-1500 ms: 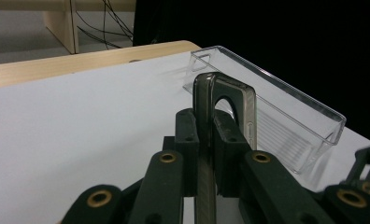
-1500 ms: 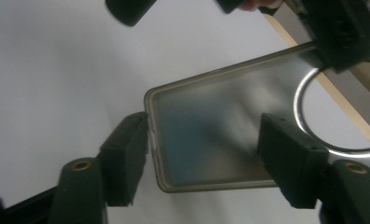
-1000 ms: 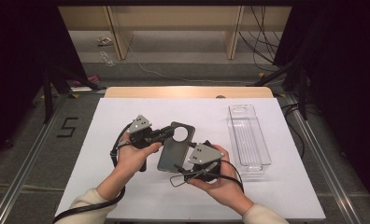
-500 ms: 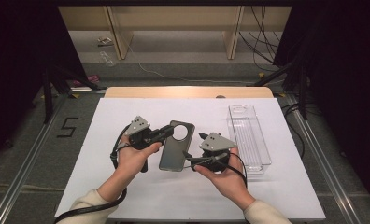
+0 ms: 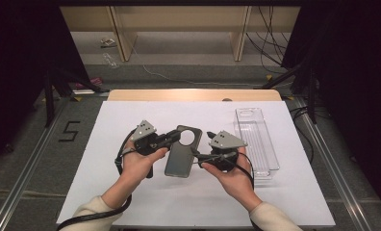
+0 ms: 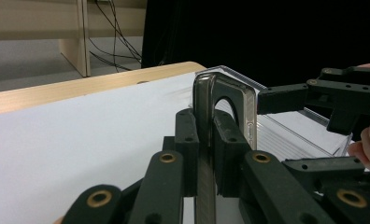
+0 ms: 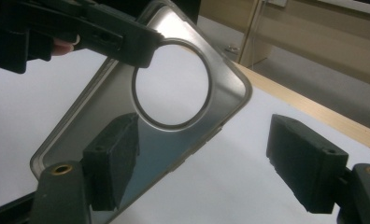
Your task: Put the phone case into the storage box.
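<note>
A dark see-through phone case point(image 5: 180, 156) with a round camera hole hangs over the white table top, and my left gripper point(image 5: 173, 137) is shut on its upper left edge. In the left gripper view the case point(image 6: 249, 108) stands edge-on between the pads of the left gripper point(image 6: 206, 140). My right gripper point(image 5: 202, 146) sits just right of the case with its jaws wide apart. They have just been closing a little. In the right gripper view the case point(image 7: 103, 107) lies beyond the right gripper point(image 7: 206, 163), untouched by the pads.
A clear plastic tray point(image 5: 256, 139) lies lengthwise on the right part of the white table point(image 5: 294, 192). A wooden strip point(image 5: 193, 94) runs along the far edge. Cables and shelf legs stand on the floor behind.
My right gripper has moved from the case's lower right corner out to the right and up beside its right edge. The left gripper and the case have stayed put.
</note>
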The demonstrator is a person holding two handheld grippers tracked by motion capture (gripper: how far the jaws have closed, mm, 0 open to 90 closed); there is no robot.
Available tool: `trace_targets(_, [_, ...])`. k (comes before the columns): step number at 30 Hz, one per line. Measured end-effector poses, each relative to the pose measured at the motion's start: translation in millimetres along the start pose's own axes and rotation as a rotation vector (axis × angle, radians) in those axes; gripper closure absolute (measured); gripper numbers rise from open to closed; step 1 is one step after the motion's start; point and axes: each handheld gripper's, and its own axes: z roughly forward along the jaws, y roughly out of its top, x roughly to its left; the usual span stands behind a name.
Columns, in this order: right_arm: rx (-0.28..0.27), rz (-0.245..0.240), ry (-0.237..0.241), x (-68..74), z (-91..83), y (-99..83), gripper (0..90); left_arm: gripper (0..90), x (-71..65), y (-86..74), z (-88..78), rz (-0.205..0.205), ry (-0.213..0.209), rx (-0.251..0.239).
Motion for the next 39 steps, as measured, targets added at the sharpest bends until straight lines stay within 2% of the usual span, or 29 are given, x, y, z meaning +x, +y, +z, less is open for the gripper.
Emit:
trace_targets(11, [-0.013, 0.049, -0.006, -6.8, 3.5, 0.3, 26.8, 81.4, -0.8, 0.1, -0.5, 0.006, 0.019, -0.018])
trace_targets(15, [-0.021, 0.076, -0.007, -9.2, 5.5, 1.1, 30.1, 81.4, -1.0, 0.2, -0.9, 0.006, 0.021, -0.019])
trace_targets(19, [-0.022, 0.076, -0.008, -9.8, 6.6, 1.7, 33.7, 81.4, -1.7, 0.3, -0.5, 0.007, 0.02, -0.021])
trace_targets(39, [-0.025, 0.113, -0.011, -14.8, 9.5, 1.9, 39.4, 81.4, -1.0, 0.1, -0.6, 0.01, 0.031, -0.025])
